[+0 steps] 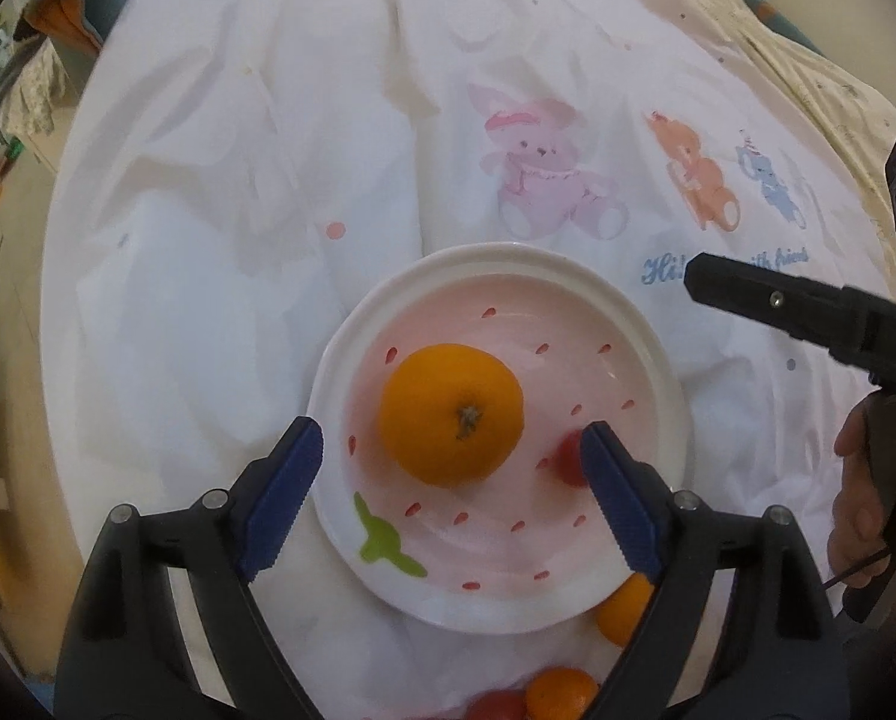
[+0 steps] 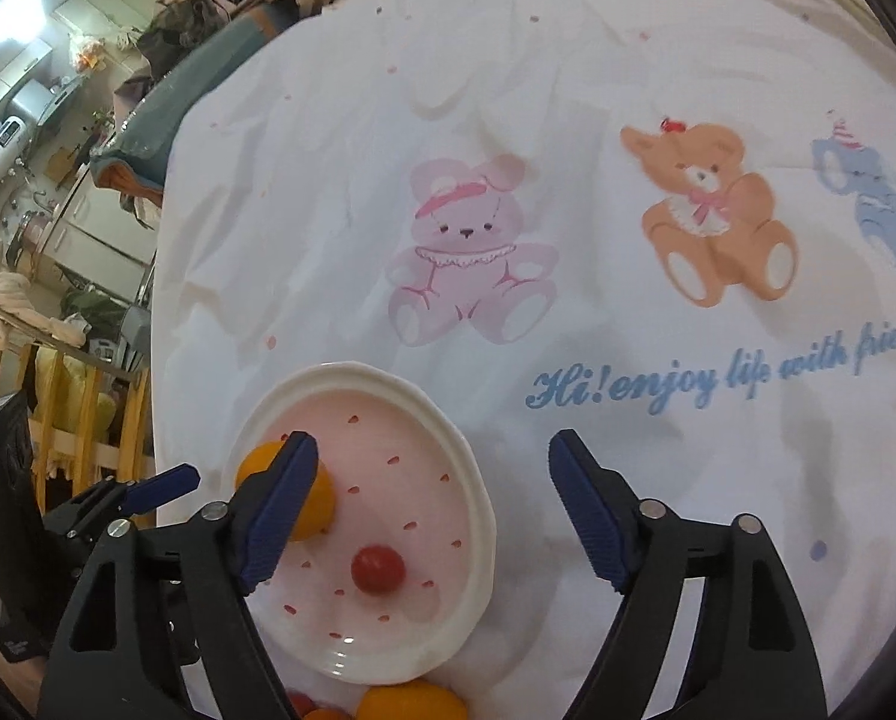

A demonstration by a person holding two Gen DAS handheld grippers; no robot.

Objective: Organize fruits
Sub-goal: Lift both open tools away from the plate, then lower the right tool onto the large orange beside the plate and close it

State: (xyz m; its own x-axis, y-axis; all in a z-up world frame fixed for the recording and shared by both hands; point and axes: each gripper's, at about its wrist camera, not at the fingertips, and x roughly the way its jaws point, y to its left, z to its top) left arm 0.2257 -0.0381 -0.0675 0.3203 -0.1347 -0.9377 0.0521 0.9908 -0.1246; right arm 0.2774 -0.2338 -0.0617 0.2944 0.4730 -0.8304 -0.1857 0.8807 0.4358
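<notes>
A pink plate with a white rim (image 1: 658, 360) lies on the white bear-print cloth; it also shows in the right wrist view (image 2: 478, 516). On it sit an orange (image 1: 451, 414) (image 2: 315, 498) and a red cherry tomato (image 1: 568, 459) (image 2: 377, 568). My left gripper (image 1: 451, 456) is open and empty, hovering over the plate with the orange between its blue fingers. My right gripper (image 2: 432, 468) is open and empty above the plate's right edge; its black body (image 1: 766, 300) shows to the plate's right. More oranges (image 1: 625, 609) (image 1: 562, 693) (image 2: 411, 702) and tomatoes (image 1: 496, 705) (image 2: 300, 702) lie on the cloth near the plate's front edge.
The cloth (image 2: 568, 90) covers a round table and carries printed bears and blue lettering. Past the table's left edge are kitchen clutter (image 2: 39, 192) and a wooden rack (image 2: 69, 420). A patterned cover (image 1: 808, 60) lies at the far right.
</notes>
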